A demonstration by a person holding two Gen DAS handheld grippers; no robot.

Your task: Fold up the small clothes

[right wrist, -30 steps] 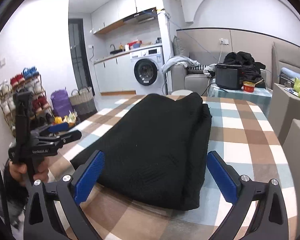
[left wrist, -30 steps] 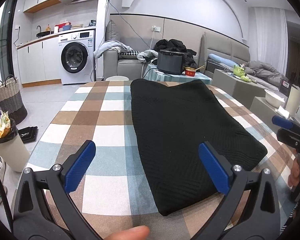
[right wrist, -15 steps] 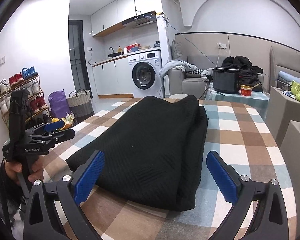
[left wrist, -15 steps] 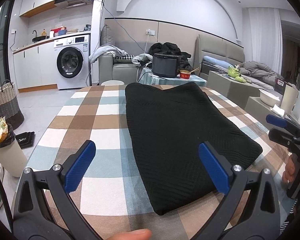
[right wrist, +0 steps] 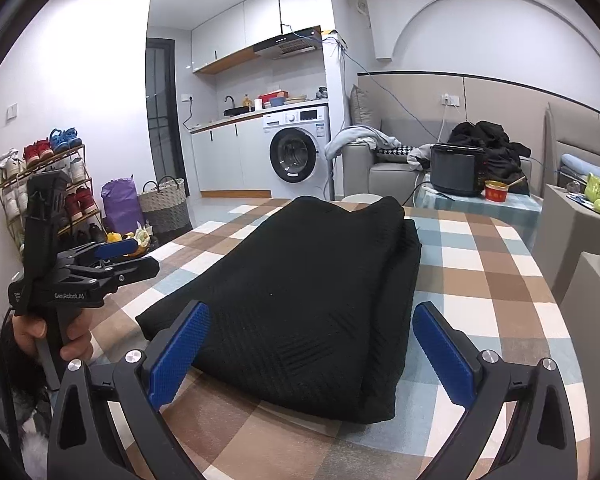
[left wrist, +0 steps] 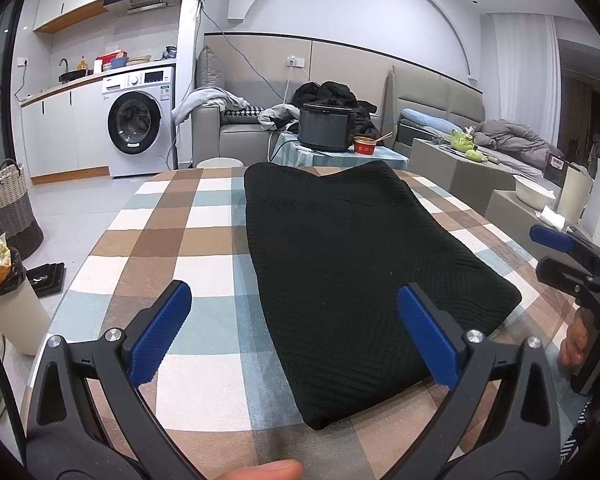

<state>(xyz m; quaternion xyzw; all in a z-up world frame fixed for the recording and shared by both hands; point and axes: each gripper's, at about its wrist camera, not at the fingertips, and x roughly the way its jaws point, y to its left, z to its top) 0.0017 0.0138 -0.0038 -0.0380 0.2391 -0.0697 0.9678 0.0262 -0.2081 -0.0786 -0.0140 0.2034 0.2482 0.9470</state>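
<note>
A black knit garment [left wrist: 352, 256] lies folded into a long rectangle on the checked tablecloth [left wrist: 180, 240]; in the right wrist view it [right wrist: 312, 300] shows doubled layers along its right edge. My left gripper [left wrist: 294, 332] is open and empty, held above the garment's near left corner. My right gripper [right wrist: 312, 344] is open and empty, just before the garment's near edge. Each gripper also shows in the other's view: the right one [left wrist: 568, 256] at the table's right side, the left one [right wrist: 112, 260] at the left.
A bin [left wrist: 8, 304] and a basket [left wrist: 8, 208] stand on the floor left of the table. A washing machine [left wrist: 140, 128], a sofa with clothes [left wrist: 236, 128] and a side table with a black cooker [left wrist: 324, 128] stand behind. A shoe rack [right wrist: 44, 192] is at the left wall.
Both grippers have drawn back and risen slightly from the garment, staying open. The garment has not moved.
</note>
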